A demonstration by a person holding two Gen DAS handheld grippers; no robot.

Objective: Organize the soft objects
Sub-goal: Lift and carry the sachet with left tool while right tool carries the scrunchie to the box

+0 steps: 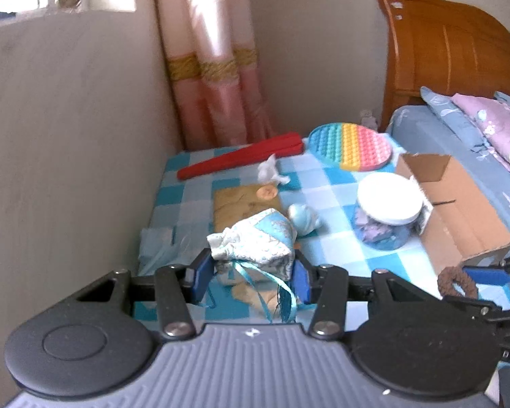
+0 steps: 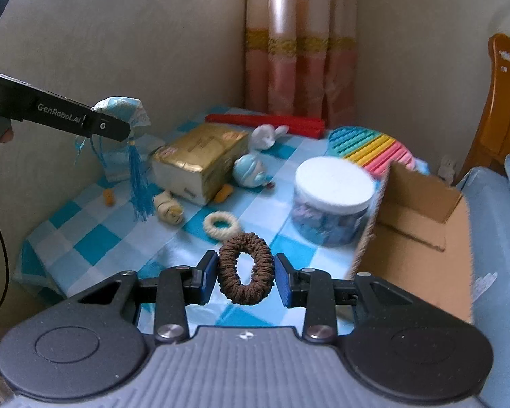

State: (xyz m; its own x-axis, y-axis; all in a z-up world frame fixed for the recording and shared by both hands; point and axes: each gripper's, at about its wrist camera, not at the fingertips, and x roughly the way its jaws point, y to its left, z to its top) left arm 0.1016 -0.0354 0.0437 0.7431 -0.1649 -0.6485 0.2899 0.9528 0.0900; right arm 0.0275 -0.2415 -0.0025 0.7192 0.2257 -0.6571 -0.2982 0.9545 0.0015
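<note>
Between the blue pads of the right gripper (image 2: 245,277) a brown scrunchie (image 2: 245,268) is pinched by its two sides and held upright above the checked tablecloth (image 2: 95,238), a grip that probably keeps the loop from folding as it is carried. Just to its right the open cardboard box (image 2: 421,238) is placed with its flap turned up, so it is judged to be the bin meant for the soft things. Between the jaws of the left gripper (image 1: 251,273) a blue-and-white fabric pouch (image 1: 255,243) is clamped at its gathered neck, its ribbons and blue tassel (image 2: 140,183) left to hang free well above the table. On the cloth a cream scrunchie (image 2: 221,226) is seen near the brown one, with a small rolled plush piece (image 2: 168,209) beside it. Farther back a gold-wrapped tissue pack (image 2: 197,161), a blue figurine (image 2: 250,171), a white-lidded jar (image 2: 333,200), a rainbow pop-it mat (image 1: 350,146) and a red folded fan (image 1: 241,159) are ranged, the harder items apparently left aside.
</note>
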